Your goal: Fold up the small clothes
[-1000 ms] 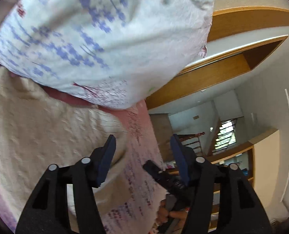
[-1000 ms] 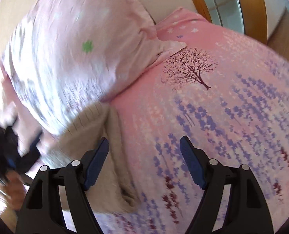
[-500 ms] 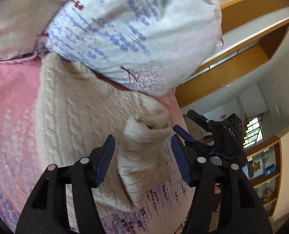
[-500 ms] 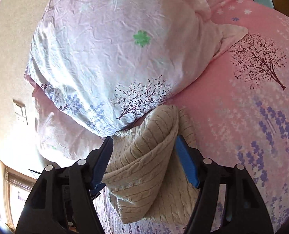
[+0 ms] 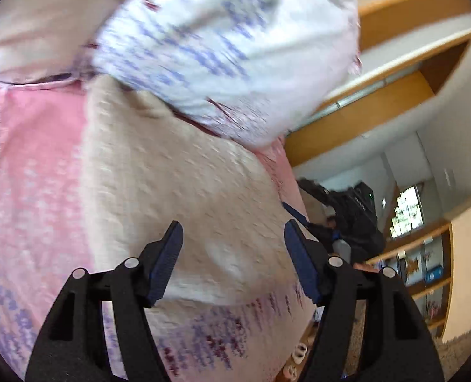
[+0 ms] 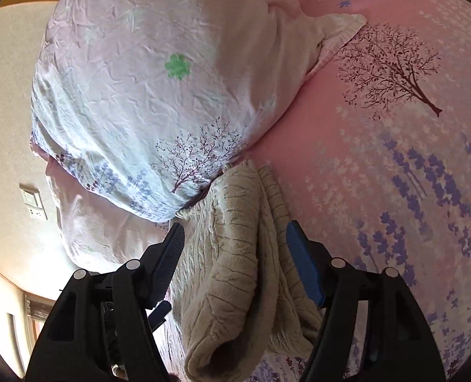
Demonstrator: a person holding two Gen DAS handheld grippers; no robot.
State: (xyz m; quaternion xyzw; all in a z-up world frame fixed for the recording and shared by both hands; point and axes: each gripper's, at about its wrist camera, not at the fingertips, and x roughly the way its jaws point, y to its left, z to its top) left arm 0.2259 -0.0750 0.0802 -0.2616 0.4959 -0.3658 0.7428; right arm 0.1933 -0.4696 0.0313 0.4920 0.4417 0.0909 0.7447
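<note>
Both tools stand with fingers apart, holding nothing. Left tool (image 5: 232, 259) hovers over a cream knitted sweater (image 5: 178, 191) spread on the pink flowered bedsheet (image 5: 28, 191), its far edge tucked under a pale printed pillow (image 5: 229, 47); this view is blurred. Right tool (image 6: 235, 259) hangs above the sweater (image 6: 235, 270), one folded sleeve lying between its fingers, the pillow (image 6: 159, 73) just beyond and the bedsheet (image 6: 394, 191) to the right.
</note>
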